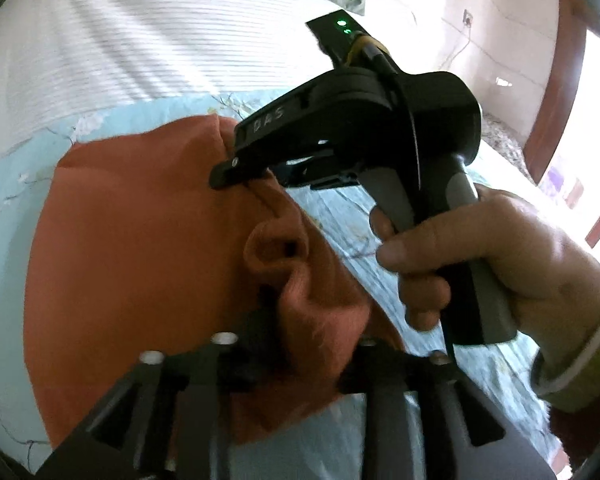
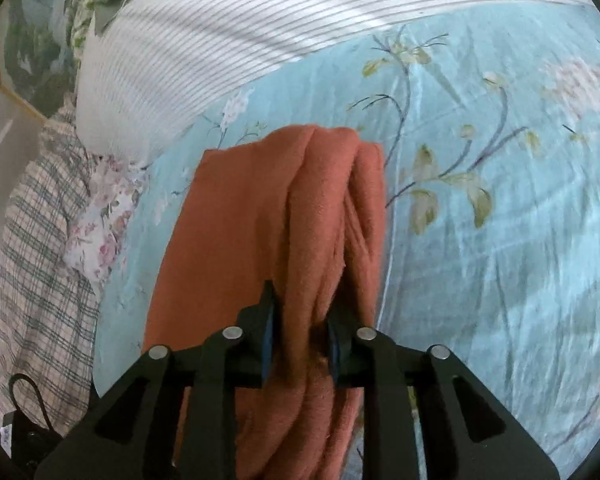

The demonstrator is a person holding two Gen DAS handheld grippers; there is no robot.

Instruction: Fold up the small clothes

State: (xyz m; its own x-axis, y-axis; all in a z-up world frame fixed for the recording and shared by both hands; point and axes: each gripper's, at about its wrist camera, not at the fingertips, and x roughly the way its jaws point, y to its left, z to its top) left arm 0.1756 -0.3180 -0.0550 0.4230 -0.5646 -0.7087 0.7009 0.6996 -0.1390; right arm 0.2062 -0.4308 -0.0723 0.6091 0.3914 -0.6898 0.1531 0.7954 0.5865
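1. The only writing that can be read is "DAS", in pale letters on the upper finger of the right claw [image 1: 240, 172], seen from the left wrist camera; two small green lights [image 1: 342, 27] glow on the black block behind it.
2. The orange cloth [image 2: 300, 208] lies on a pale blue bedsheet [image 2: 500, 240] printed with branches, leaves and faint flowers.
3. Beyond the sheet lies a white cover with thin grey stripes [image 2: 228, 32]; at the left edge are a checked fabric [image 2: 40, 264] and a small floral one [image 2: 100, 216].
4. In the left wrist view a pale wall with a socket [image 1: 468, 19] and a brown door frame [image 1: 556, 92] stand at the right.
5. Right claw: a fold of the cloth runs between its pads, which sit against the cloth on both sides (clamped on it). A hand [image 1: 480, 264] holds its grey handle.
6. Left claw [image 1: 296, 360]: its jaws stand apart, a bunched ridge of cloth between them, unpinched.
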